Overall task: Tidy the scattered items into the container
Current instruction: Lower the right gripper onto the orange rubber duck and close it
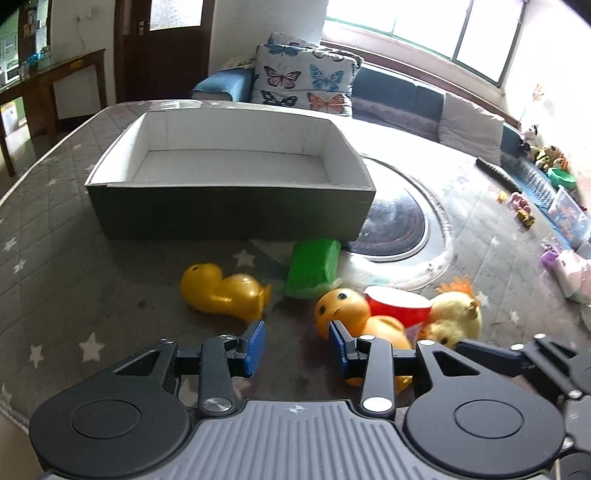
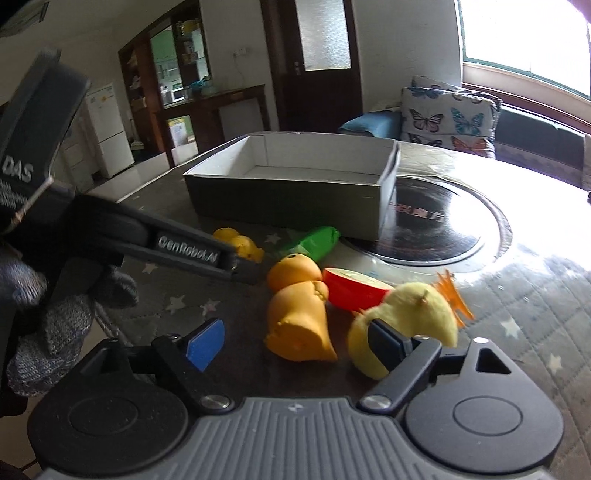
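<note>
My left gripper (image 1: 297, 345) stands open, nothing between its pads. My right gripper (image 2: 295, 343) is open too; the orange duck (image 2: 301, 326) lies between its fingers, apparently untouched. The yellow plush (image 2: 406, 325), red cup (image 2: 354, 291), yellow duck (image 1: 225, 291) and green block (image 1: 314, 267) lie before the empty box (image 1: 229, 181) on the counter (image 1: 55, 251).

- Bright windows (image 1: 424, 26) run along the far wall, daylight glaring in.
- A bench seat below holds butterfly-print cushions (image 1: 303, 79) and a blue one (image 1: 221, 86).
- A dark wooden door (image 2: 314, 62) stands in a white wall.
- A dark sideboard (image 2: 218, 107) and a white fridge (image 2: 109, 129) stand beyond.
</note>
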A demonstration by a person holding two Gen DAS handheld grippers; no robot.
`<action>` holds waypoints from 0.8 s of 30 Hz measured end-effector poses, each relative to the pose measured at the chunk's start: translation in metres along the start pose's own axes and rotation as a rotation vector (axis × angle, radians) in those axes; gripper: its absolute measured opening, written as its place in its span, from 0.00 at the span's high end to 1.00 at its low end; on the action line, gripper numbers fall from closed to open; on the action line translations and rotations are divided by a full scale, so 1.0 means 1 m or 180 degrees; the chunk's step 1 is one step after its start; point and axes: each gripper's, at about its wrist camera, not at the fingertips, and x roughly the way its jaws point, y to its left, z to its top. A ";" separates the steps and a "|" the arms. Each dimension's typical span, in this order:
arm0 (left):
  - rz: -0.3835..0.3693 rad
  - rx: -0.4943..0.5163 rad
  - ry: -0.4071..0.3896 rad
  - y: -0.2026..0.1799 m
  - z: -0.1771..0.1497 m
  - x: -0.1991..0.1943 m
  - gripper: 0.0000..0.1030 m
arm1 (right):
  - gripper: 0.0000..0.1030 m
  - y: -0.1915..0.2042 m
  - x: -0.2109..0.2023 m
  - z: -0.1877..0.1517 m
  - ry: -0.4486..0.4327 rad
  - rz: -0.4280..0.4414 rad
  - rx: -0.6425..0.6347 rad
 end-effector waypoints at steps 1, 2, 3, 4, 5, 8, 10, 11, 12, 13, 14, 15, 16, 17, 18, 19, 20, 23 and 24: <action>-0.0037 -0.0009 0.0005 0.000 0.002 0.000 0.60 | 0.20 0.001 0.003 0.002 0.0013 -0.0004 -0.0009; -0.0074 -0.0017 0.0010 -0.001 0.004 0.000 0.60 | 0.21 0.001 0.005 0.003 0.0028 -0.0008 -0.0015; -0.0127 -0.0020 0.0015 -0.002 0.006 0.000 0.60 | 0.22 0.001 0.008 0.004 0.0041 -0.0010 -0.0016; -0.0169 -0.0019 0.0014 -0.002 0.008 0.001 0.60 | 0.22 0.002 0.010 0.005 0.0052 -0.0006 -0.0021; -0.0197 -0.0011 0.0016 -0.003 0.010 0.002 0.60 | 0.23 0.002 0.012 0.006 0.0064 0.0001 -0.0028; -0.0261 0.0014 0.0026 -0.007 0.015 0.005 0.60 | 0.27 0.003 0.020 0.009 0.0103 0.0013 -0.0055; -0.0296 0.0018 0.0061 -0.007 0.018 0.010 0.60 | 0.32 0.003 0.025 0.010 0.0138 0.0026 -0.0065; -0.0315 0.0001 0.0091 -0.006 0.019 0.013 0.60 | 0.33 0.003 0.028 0.011 0.0159 0.0034 -0.0068; -0.0334 -0.0017 0.0122 -0.005 0.021 0.016 0.60 | 0.35 0.003 0.030 0.012 0.0178 0.0037 -0.0072; -0.0352 -0.0035 0.0153 -0.005 0.022 0.019 0.60 | 0.36 0.004 0.032 0.012 0.0191 0.0036 -0.0078; -0.0371 -0.0052 0.0183 -0.004 0.023 0.021 0.60 | 0.38 0.004 0.034 0.012 0.0202 0.0032 -0.0082; -0.0389 -0.0070 0.0214 -0.003 0.024 0.024 0.60 | 0.41 0.005 0.037 0.013 0.0214 0.0026 -0.0085; -0.0429 -0.0102 0.0241 -0.001 0.025 0.026 0.60 | 0.43 0.005 0.038 0.013 0.0223 0.0018 -0.0085; -0.0463 -0.0129 0.0274 0.001 0.025 0.028 0.60 | 0.44 0.005 0.040 0.013 0.0236 0.0001 -0.0086; -0.0488 -0.0144 0.0310 0.001 0.026 0.031 0.60 | 0.47 0.005 0.041 0.013 0.0249 -0.0015 -0.0088; -0.0513 -0.0160 0.0346 0.001 0.026 0.033 0.60 | 0.49 0.006 0.042 0.013 0.0260 -0.0033 -0.0091; -0.0546 -0.0174 0.0390 0.002 0.026 0.036 0.61 | 0.50 0.006 0.043 0.013 0.0267 -0.0048 -0.0094; -0.0630 -0.0273 0.0433 0.008 0.026 0.041 0.59 | 0.58 0.005 0.045 0.013 0.0277 -0.0071 -0.0070; -0.0658 -0.0309 0.0449 0.010 0.027 0.042 0.59 | 0.59 0.003 0.046 0.014 0.0279 -0.0074 -0.0049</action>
